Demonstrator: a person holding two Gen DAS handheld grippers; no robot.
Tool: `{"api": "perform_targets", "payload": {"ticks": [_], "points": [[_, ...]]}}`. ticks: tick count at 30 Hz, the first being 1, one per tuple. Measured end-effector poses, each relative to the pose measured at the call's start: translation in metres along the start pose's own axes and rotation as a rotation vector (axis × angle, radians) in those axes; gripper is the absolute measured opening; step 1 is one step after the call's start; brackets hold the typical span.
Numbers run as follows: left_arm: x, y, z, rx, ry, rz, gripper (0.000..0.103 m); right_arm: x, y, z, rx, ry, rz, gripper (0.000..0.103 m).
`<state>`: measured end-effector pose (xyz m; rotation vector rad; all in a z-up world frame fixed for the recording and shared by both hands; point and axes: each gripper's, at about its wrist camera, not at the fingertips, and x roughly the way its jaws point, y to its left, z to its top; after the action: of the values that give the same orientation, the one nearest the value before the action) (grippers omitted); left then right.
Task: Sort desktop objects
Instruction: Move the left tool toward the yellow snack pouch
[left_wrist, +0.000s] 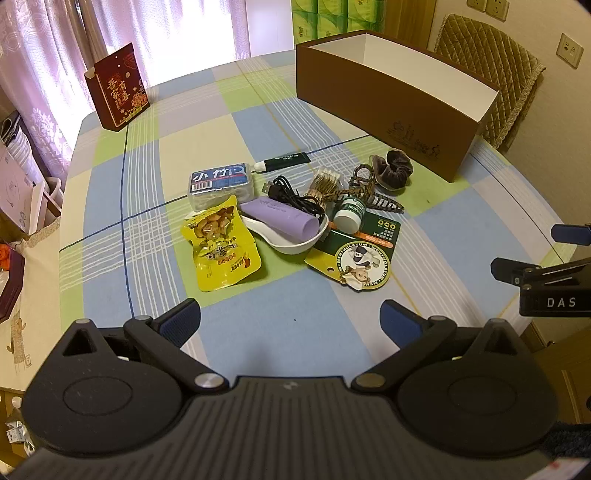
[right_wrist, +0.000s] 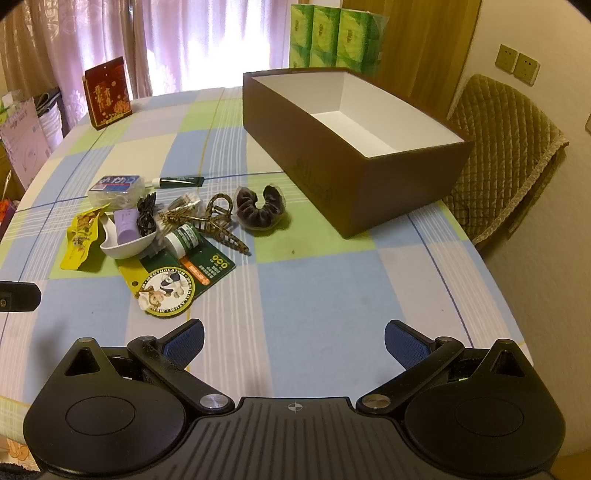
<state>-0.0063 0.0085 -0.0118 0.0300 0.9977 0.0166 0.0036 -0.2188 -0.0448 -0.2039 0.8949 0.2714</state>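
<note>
The left gripper (left_wrist: 290, 314) and the right gripper (right_wrist: 294, 334) both hang above the checked tablecloth (right_wrist: 332, 295) with their jaws as wide as they go and nothing in them, so the sorting looks like it has not begun. The little things sit in a heap in the middle of the table, with the yellow snack bag (left_wrist: 218, 251), the white dish (left_wrist: 291, 236) and the brown scrunchie (right_wrist: 260, 212) among them, and the big brown box (right_wrist: 354, 147) stands empty just behind. The next move is likely to go down to one thing at the edge of the heap, maybe the scrunchie, and close on it alone without bumping the rest.
</note>
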Motion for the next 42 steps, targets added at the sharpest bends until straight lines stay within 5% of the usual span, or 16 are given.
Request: {"api": "perform_targets", "payload": {"ticks": [30, 42], "points": [[0.023, 0.022, -0.004, -0.052, 0.077, 0.006, 0.102, 0.023, -0.003, 0.009, 0.015, 0.035, 0.092, 0.101], [0.039, 0.036, 0.003, -0.123, 0.048, 0.027, 0.102, 0.048, -0.016, 0.026, 0.060, 0.009, 0.151, 0.101]]}}
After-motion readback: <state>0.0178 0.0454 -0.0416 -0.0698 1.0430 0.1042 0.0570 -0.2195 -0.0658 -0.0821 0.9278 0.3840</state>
